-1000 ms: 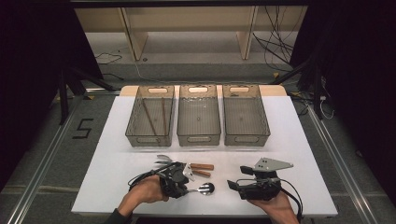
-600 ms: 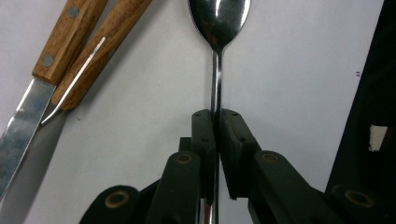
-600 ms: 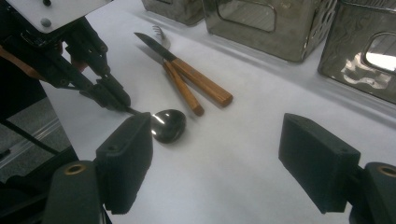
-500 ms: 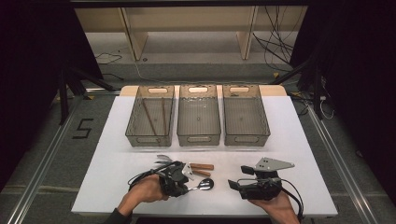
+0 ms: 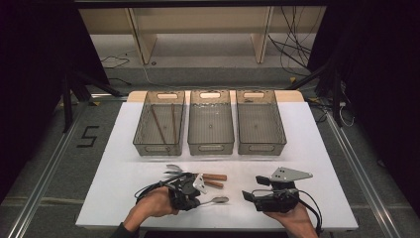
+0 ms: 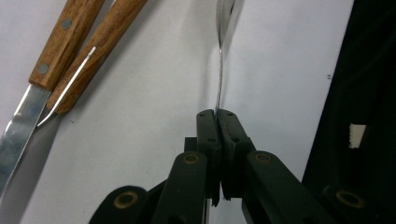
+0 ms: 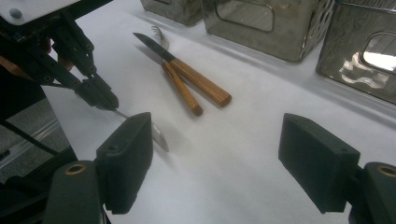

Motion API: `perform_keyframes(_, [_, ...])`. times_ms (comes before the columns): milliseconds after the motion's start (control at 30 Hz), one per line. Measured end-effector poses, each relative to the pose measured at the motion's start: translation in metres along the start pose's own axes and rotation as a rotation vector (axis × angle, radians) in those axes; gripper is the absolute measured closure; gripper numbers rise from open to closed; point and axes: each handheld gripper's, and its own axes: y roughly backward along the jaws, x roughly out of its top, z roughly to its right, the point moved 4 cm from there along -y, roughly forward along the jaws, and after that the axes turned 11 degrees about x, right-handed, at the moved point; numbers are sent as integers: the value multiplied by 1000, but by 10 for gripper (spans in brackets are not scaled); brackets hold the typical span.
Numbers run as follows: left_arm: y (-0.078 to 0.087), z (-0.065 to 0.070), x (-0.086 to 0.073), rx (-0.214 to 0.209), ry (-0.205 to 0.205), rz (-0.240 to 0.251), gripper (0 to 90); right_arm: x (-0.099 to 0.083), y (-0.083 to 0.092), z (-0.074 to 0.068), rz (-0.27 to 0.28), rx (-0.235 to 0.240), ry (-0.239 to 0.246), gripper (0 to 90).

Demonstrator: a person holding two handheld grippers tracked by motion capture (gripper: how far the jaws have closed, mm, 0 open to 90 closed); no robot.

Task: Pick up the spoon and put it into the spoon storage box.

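- The white table top [image 5: 124, 173] is lit brightly from above in the high view; the surroundings are left dark.
- Short, soft shadows are cast beneath the bins [image 5: 210, 148].
- Glare is seen on the knife blade [image 6: 18, 126] and the spoon [image 6: 226, 18] in the left gripper view.
- The near jaws are rendered slightly soft in both gripper views.
- Bright reflections are caught on the bin walls [image 7: 280, 32] in the right gripper view.

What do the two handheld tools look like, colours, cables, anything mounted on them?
Both are black. The left tool has two slim jaws on linked arms with brass-coloured pivot pins and a small light plate on top, and a black cable loops from it. The right tool has broad ribbed block pads, a grey three-cornered plate with holes on top, and a black cable trailing behind.
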Motion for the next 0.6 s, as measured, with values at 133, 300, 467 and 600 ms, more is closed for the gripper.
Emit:
perform_keyframes(133, [1, 2, 0, -2, -10, -4, 884, 0, 0, 0, 1, 0, 2, 270])
perform_keyframes(300, [1, 4, 1, 2, -18, -5, 880, 0, 0, 0, 1, -1, 1, 270])
perform_keyframes(467, [0, 3, 1, 18, -17, -9, 874, 0, 0, 0, 1, -2, 1, 270])
perform_keyframes(600, [0, 6, 2, 9, -33, -14, 869, 0, 1, 1, 4, -3, 1, 270])
